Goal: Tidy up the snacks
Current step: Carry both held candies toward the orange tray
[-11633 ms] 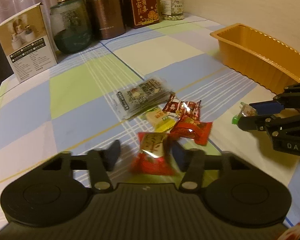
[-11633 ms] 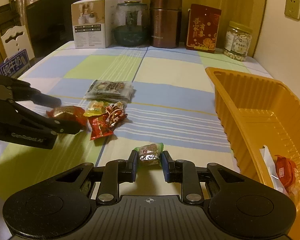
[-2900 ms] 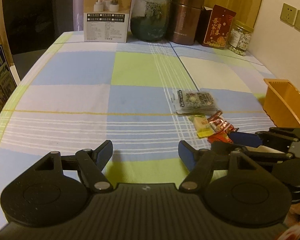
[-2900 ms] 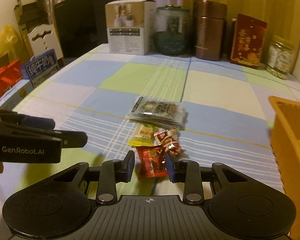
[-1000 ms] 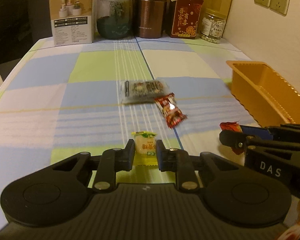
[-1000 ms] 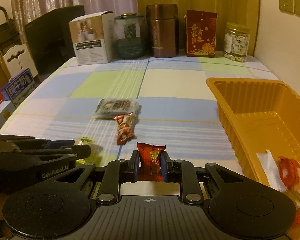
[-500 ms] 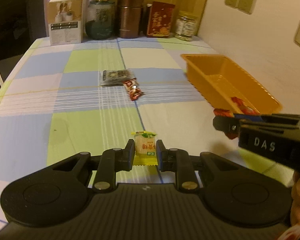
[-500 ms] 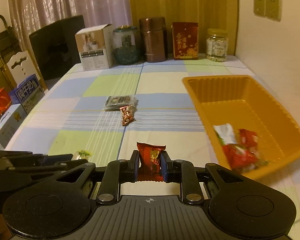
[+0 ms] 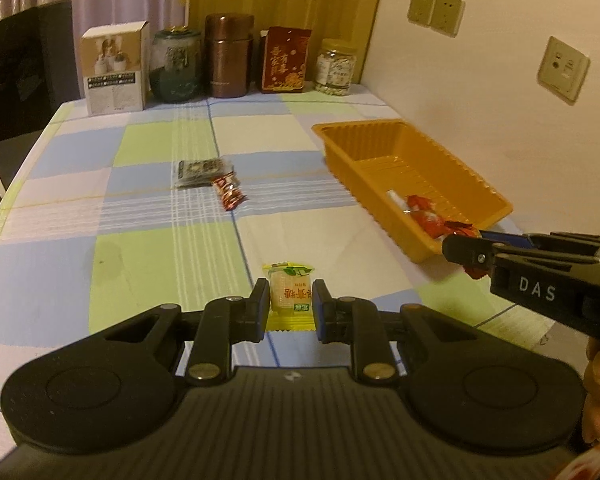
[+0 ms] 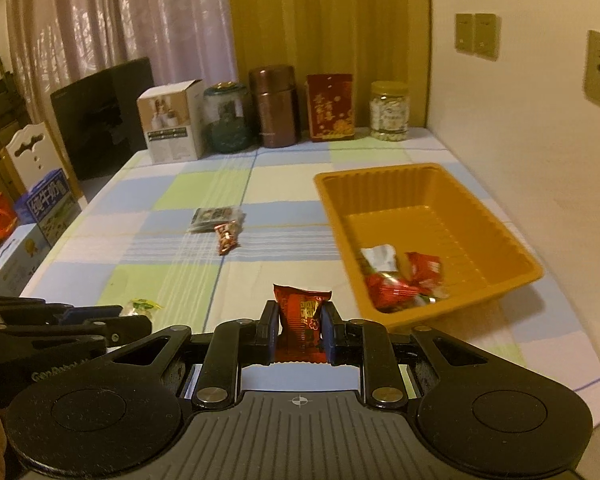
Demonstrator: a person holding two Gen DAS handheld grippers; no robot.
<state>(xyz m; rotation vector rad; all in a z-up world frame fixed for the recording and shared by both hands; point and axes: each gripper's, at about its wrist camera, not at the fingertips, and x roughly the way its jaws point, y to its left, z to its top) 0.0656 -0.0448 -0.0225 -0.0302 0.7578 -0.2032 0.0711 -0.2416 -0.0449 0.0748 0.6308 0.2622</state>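
Room: checked tablecloth (image 10: 284, 184) ran to a back row of box, jars and tins by the curtains.
Left gripper (image 9: 291, 305): clenched on a yellow candy (image 9: 290, 295), held clear of the cloth.
Ahead of it: dark packet (image 9: 202, 169) and red-striped candy (image 9: 230, 191), touching, not yet collected.
Right gripper (image 10: 299, 329): clamped on a red snack (image 10: 302, 325).
Right of it: orange tray (image 10: 480, 288), holding a few wrappers (image 10: 404, 276).
Progress: seemingly over halfway; two carried, two left.

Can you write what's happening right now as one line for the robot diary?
left gripper: shut on yellow candy | right gripper: shut on red snack | orange tray: some snacks inside | table: two packets left
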